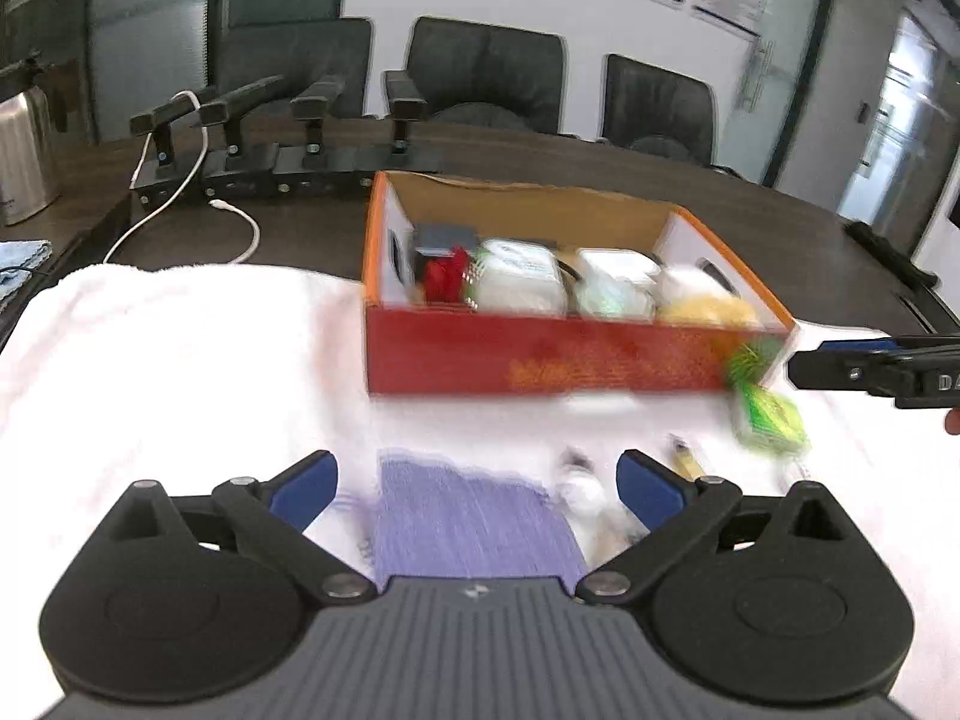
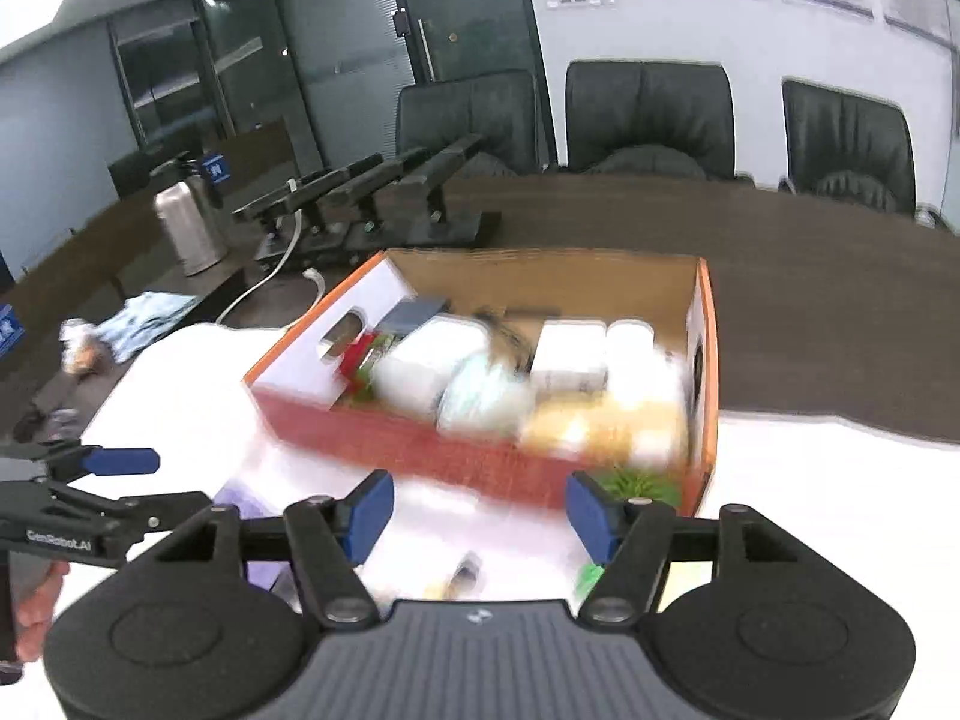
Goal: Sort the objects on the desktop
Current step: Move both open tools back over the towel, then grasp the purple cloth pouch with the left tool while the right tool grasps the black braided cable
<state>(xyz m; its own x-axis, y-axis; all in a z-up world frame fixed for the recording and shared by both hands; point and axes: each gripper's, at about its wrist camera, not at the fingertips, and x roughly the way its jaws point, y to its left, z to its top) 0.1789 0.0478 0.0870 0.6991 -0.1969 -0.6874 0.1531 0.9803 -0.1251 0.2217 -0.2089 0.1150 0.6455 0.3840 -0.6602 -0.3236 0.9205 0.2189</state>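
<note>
A red and orange cardboard box [image 1: 540, 354] stands on a white cloth [image 1: 180, 360], filled with several white packets, a red item and a yellow one. In the left wrist view my left gripper [image 1: 477, 483] is open above a purple cloth [image 1: 468, 522]; a small white item [image 1: 579, 489] and a yellow pen [image 1: 687, 459] lie close to its right finger. A green packet [image 1: 771, 420] rests by the box's right corner. In the right wrist view my right gripper [image 2: 480, 510] is open with nothing between its fingers, in front of the box [image 2: 480, 456]. Both views are blurred.
A dark wooden table [image 2: 780, 276] carries black stands [image 1: 270, 150] with a white cable [image 1: 180, 192] and a steel flask [image 2: 189, 228]. Black chairs [image 2: 648, 120] line the far side. The other gripper [image 1: 870, 369] shows at the right edge of the left wrist view.
</note>
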